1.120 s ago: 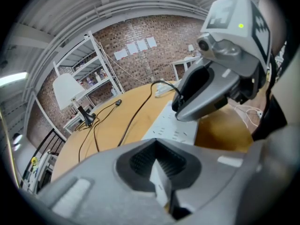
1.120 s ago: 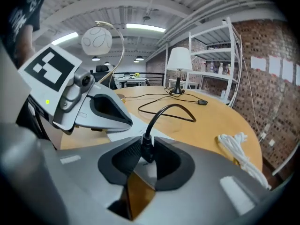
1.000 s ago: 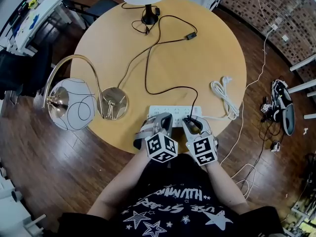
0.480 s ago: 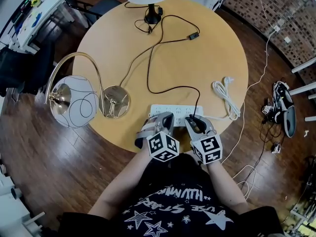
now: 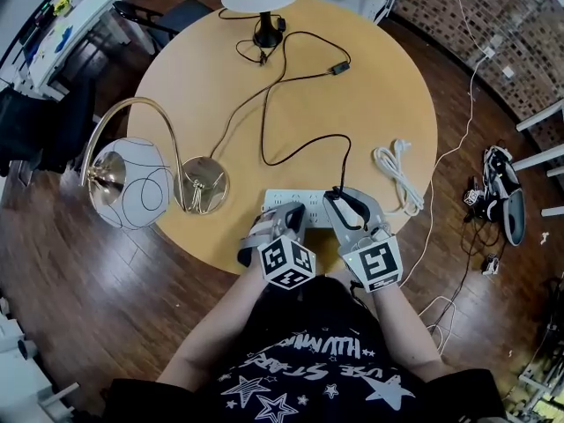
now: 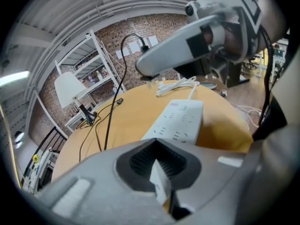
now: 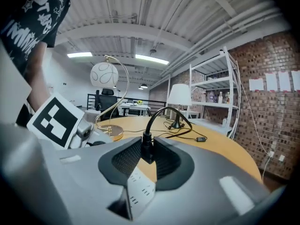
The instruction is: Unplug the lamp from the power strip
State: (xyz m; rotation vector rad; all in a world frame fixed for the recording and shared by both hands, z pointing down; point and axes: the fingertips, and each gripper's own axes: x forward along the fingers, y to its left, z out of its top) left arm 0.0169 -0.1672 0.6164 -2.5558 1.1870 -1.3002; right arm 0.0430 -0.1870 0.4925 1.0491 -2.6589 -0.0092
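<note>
Head view: near-level right hand-held gripper [image 5: 340,201] clamps plug [image 7: 146,149] above power strip [image 5: 310,200]; left hand-held gripper [image 5: 291,211] grips it

The round table [image 5: 370,77] is pale wood, smooth and matt. The floor [image 5: 88,289] is dark wood boards with a soft sheen. The power strip [image 5: 313,208] is smooth white plastic. The plug [image 7: 147,149] and cord [image 5: 264,130] look matt black. The arc lamp [image 5: 204,183] is glossy brass-coloured metal. The left gripper [image 5: 286,211] and right gripper [image 5: 344,201] have matt grey plastic shells and dark ribbed pads. The brick wall [image 5: 493,25] is rough.
</note>
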